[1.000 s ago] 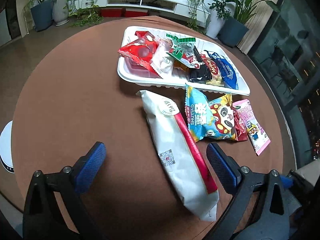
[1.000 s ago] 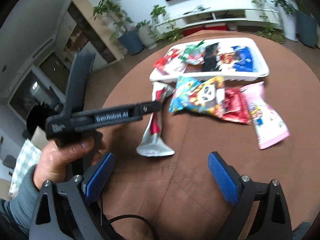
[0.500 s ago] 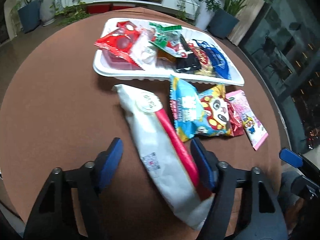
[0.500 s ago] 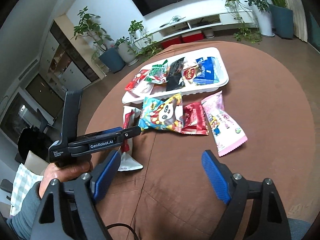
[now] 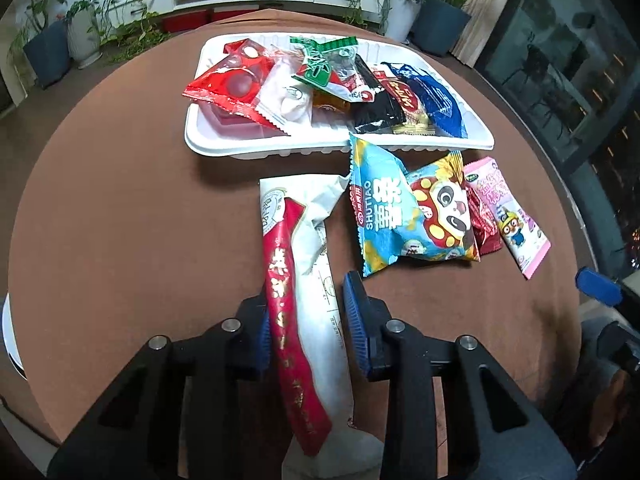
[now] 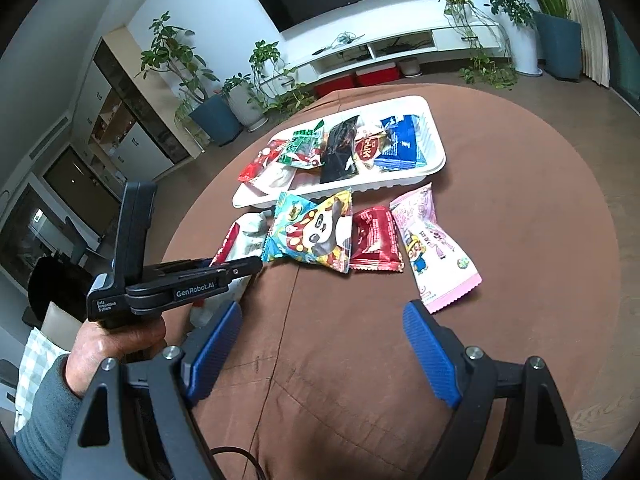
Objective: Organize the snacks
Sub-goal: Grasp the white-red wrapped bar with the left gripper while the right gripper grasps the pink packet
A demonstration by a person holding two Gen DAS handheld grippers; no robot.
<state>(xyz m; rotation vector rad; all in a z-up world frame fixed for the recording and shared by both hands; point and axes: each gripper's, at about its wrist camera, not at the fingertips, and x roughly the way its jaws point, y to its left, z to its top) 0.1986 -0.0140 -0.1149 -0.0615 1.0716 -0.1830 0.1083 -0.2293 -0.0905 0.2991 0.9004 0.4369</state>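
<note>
My left gripper [image 5: 306, 320] is shut on a long white snack packet with a red stripe [image 5: 304, 264], which is crumpled between the blue pads and points toward the white tray [image 5: 256, 146]. The tray holds several wrapped snacks. A blue panda snack bag [image 5: 404, 216], a small red packet [image 5: 486, 224] and a pink packet [image 5: 510, 220] lie on the brown table in front of the tray. My right gripper [image 6: 320, 344] is open and empty above the table, near the front edge. It sees the left gripper [image 6: 240, 268] on the white packet [image 6: 250, 236].
The round brown table [image 6: 500, 216] drops off on all sides. The tray [image 6: 434, 164] sits toward the far side. Potted plants [image 6: 216, 116] and a low white TV shelf [image 6: 400, 46] stand on the floor beyond.
My left gripper moved forward and closed on the white packet, which turned to point at the tray and crumpled. My right gripper rose and pulled back a little.
</note>
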